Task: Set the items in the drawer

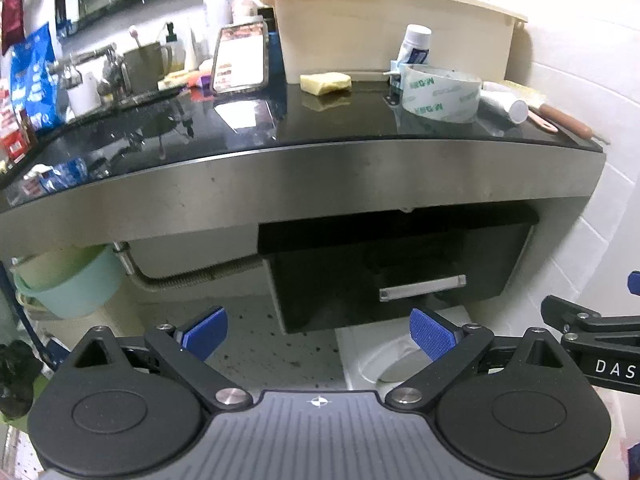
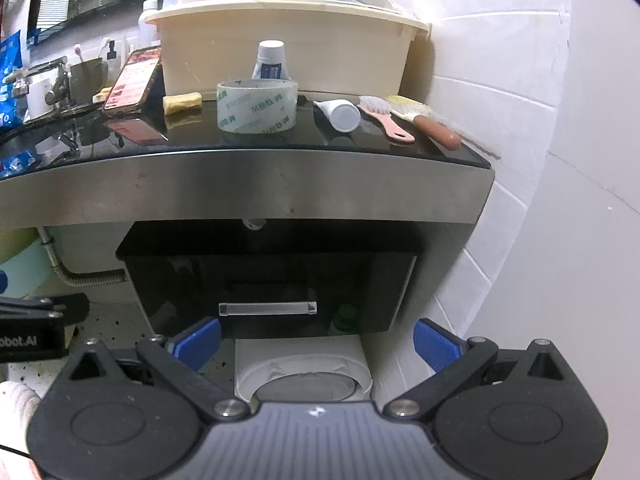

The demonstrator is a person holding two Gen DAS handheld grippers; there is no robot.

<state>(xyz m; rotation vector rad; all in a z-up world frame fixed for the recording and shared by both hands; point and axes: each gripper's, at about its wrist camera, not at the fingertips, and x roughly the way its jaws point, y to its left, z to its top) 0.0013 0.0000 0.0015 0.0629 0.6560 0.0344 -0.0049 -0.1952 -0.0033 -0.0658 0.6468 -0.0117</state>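
Drawer (image 2: 272, 292) shut under the black counter (image 2: 240, 146), its clear bar handle (image 2: 267, 308) the only hold; likely slick, so grip mid-bar. Tape roll (image 2: 257, 106) sits on the counter near the front edge: light, stiff, best pinched across its wall. Left gripper (image 1: 319, 334) and right gripper (image 2: 316, 346) both gape wide, holding nothing.

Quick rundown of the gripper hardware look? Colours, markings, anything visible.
Both match: left gripper and right gripper have blue ribbed finger pads, black linkage arms with silver pivot screws, round black housings and a ribbed grey centre body. White lettering on the side, cut off by the frame. No cables or sleeves visible.
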